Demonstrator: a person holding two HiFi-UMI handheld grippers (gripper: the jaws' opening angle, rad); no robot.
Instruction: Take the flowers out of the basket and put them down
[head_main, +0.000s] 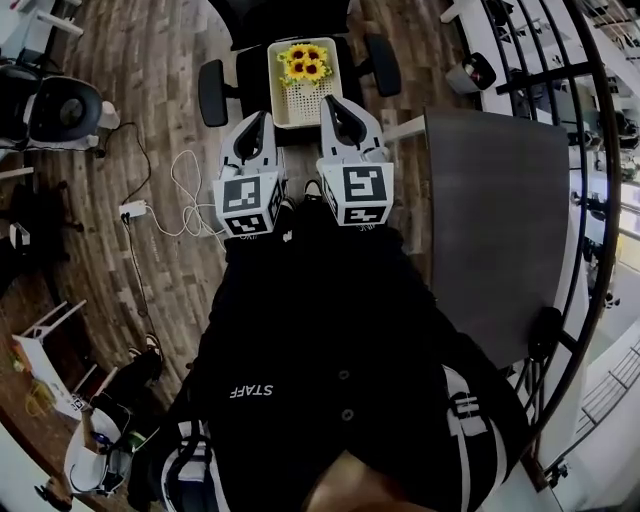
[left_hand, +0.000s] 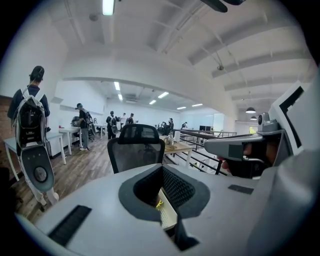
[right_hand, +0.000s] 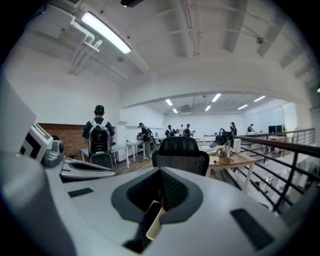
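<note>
Starting at the left, a white cable (head_main: 185, 195) trails over the wooden floor (head_main: 150, 100), clear of the work. Next comes the left gripper (head_main: 264, 116), held close in front of the person's chest and aimed forward and down. Its tongs are pressed together with nothing between them, the tip lying over the near left corner of the basket (head_main: 300, 105). Whether it touches the rim I cannot tell. The basket sits on the seat of a black office chair (head_main: 212, 92), low down, which is probably why both arms reach down from above. The flowers (head_main: 304, 62) – yellow, sunflower-like – lie inside it, bunched at the far end, while the perforated near part is bare. Through the hollow behind the left tongs, that gripper's own view catches the basket wall and a speck of yellow, so the tool appears lined up on the basket. The right gripper (head_main: 330, 103) mirrors it just beside, tongs likewise closed on nothing, tip over the basket's right rim. Held as a pair flanking the basket, they look poised, but neither has hold of the stems. Further right stands a grey tabletop (head_main: 495, 220) – a likely place to set things down, though that is only a guess.
</note>
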